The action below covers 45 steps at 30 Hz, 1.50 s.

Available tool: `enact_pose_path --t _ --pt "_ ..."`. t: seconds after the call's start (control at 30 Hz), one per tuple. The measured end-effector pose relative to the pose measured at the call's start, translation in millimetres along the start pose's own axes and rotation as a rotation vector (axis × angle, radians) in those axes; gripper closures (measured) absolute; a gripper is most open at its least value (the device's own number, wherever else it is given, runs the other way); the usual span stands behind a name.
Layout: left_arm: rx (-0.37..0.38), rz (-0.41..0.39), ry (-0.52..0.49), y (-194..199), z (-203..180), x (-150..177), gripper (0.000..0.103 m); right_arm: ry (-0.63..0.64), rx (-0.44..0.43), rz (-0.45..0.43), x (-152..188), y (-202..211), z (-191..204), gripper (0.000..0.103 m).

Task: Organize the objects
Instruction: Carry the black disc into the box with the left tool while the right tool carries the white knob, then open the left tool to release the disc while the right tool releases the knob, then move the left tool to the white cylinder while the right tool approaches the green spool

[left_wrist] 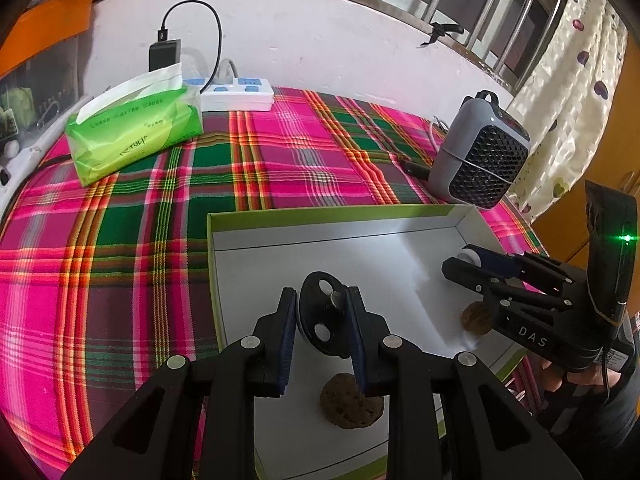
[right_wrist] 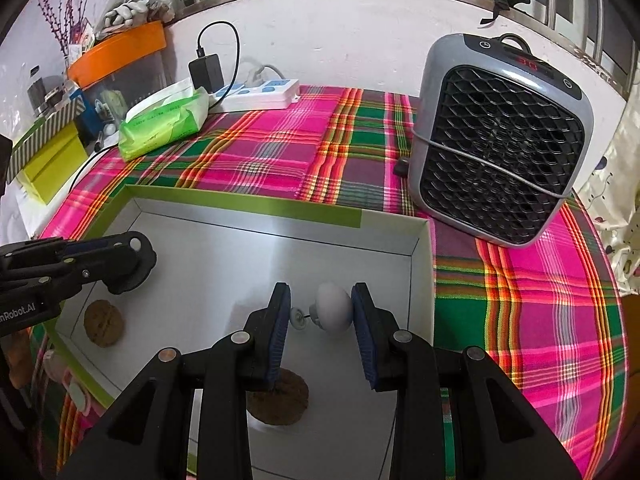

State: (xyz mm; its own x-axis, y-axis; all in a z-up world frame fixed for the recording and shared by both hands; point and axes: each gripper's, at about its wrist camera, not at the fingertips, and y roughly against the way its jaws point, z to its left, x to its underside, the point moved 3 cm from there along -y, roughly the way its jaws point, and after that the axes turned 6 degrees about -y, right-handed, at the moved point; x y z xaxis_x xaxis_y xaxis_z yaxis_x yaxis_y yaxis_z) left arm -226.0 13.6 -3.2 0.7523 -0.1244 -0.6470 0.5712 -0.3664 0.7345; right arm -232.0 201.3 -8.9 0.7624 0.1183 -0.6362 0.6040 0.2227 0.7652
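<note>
A shallow white box with a green rim [left_wrist: 212,264] [right_wrist: 248,200] lies on the plaid cloth. My left gripper [left_wrist: 321,300] hangs over the box's inside, shut on a black round disc with holes [left_wrist: 316,316]. From the right wrist view the left gripper [right_wrist: 132,264] sits at the box's left side. My right gripper [right_wrist: 321,296] [left_wrist: 464,262] is over the box's right part, shut on a white egg-shaped knob [right_wrist: 334,308] with a small pin and cap. Two brown walnuts [left_wrist: 352,400] [left_wrist: 478,318] lie on the box floor, one below each gripper [right_wrist: 103,322] [right_wrist: 278,400].
A grey fan heater [right_wrist: 500,140] [left_wrist: 480,160] stands just beyond the box's far right corner. A green tissue pack [left_wrist: 132,128] and a white power strip [left_wrist: 240,96] with a black charger lie at the back left. A person's hand [left_wrist: 576,380] holds the right gripper.
</note>
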Motion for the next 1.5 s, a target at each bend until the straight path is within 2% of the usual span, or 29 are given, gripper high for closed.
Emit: enact_pose_path --t 0.33,0.47,0.7,0.83,1.0,1.2,1.5 --pt "0.0 -0.001 0.0 0.3 -0.8 0.9 0.08 -0.014 0.004 -0.01 0.2 0.9 -0.8 0.068" --pt "0.0 -0.001 0.002 0.8 -0.3 1.0 0.08 -0.01 -0.001 -0.008 0.7 1.7 1.8 0.061" --pt "0.001 -0.014 0.002 5.4 -1.8 1.4 0.07 -0.023 0.002 -0.016 1.8 5.3 1.0 0.058" --pt "-0.003 -0.017 0.011 10.1 -1.4 3.9 0.07 -0.036 0.004 -0.026 2.8 10.4 -0.1 0.054" --pt "-0.002 -0.04 0.018 21.7 -2.3 7.1 0.07 -0.042 0.006 -0.035 5.5 17.3 2.1 0.054" --pt "-0.037 -0.09 0.02 45.1 -1.1 13.9 0.069 -0.058 0.004 -0.054 9.8 30.1 4.0 0.054" --pt "-0.053 -0.151 0.066 84.5 6.4 35.1 0.069 -0.102 0.005 -0.094 23.3 58.7 1.8 0.054"
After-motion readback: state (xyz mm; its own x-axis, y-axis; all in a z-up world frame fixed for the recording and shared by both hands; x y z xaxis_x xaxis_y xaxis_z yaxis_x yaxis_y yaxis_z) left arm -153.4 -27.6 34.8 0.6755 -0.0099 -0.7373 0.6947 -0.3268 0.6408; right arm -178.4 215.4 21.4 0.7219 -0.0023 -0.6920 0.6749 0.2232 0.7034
